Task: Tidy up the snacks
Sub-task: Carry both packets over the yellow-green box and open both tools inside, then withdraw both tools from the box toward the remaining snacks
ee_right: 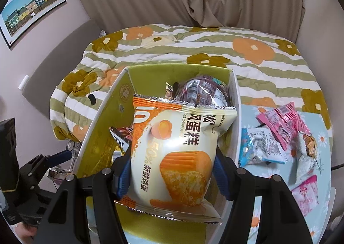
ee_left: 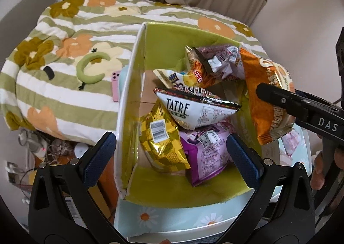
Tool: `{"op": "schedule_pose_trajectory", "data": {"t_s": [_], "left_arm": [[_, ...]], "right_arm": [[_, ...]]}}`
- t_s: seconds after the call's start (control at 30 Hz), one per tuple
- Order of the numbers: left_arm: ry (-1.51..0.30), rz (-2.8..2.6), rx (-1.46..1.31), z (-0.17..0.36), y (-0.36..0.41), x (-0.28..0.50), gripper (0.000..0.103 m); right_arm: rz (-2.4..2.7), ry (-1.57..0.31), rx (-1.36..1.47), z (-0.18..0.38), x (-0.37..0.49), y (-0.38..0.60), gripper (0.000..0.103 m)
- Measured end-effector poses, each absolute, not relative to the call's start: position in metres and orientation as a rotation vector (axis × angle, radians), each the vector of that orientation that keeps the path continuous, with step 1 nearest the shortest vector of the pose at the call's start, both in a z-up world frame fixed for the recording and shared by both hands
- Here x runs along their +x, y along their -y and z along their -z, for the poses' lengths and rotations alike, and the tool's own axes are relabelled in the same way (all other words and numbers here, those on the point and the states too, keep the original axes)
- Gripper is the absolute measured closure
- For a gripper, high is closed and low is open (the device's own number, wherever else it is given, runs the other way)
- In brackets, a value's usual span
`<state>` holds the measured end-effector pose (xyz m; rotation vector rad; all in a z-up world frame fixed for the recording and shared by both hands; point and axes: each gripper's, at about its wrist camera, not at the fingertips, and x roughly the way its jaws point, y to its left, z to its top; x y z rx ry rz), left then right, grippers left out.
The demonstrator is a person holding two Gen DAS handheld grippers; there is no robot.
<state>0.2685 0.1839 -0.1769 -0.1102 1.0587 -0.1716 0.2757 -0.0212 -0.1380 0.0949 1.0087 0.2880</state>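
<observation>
The right gripper (ee_right: 172, 171) clamps an orange-and-cream chiffon cake packet (ee_right: 174, 147) above the green-lined cardboard box (ee_right: 101, 119). The left gripper (ee_left: 172, 156) gapes empty over that box's near end. Only the right wrist view shows pink and blue snack packets (ee_right: 277, 136) lying loose on the daisy-print tabletop (ee_right: 322, 158) to the right.

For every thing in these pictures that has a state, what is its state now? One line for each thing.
left gripper: open, holds nothing, over the box.
right gripper: shut on the orange cake packet, above the box.
green box: open at the top, partly filled with snack packets.
TATRE packet: sealed, lying in the box on other packets.
pink packet: sealed, outside the box on the table.
</observation>
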Motion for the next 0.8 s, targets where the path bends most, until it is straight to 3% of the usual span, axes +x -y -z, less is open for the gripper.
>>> {"op": "schedule_pose_trajectory", "data": {"t_s": [0.03, 0.1, 0.13, 0.17, 0.8], "left_arm": [[-1.059, 0.167, -0.107, 0.176, -0.183, 0.270, 0.001], [-1.058, 0.159, -0.103, 0.176, -0.182, 0.271, 0.001], [-1.058, 0.155, -0.100, 0.176, -0.181, 0.271, 0.001], [-1.060, 0.151, -0.095, 0.178, -0.180, 0.270, 0.001], [-1.011, 0.198, -0.068, 0.151, -0.168, 0.248, 0.001]], "right_arm": [[-0.300, -1.015, 0.100, 0.140, 0.279, 0.021, 0.039], [-0.323, -1.029, 0.118, 0.145, 0.284, 0.022, 0.025], [-0.331, -1.026, 0.131, 0.146, 0.284, 0.024, 0.011], [-0.332, -1.017, 0.135, 0.146, 0.282, 0.023, 0.006], [-0.286, -0.930, 0.111, 0.122, 0.242, 0.043, 0.005]]}}
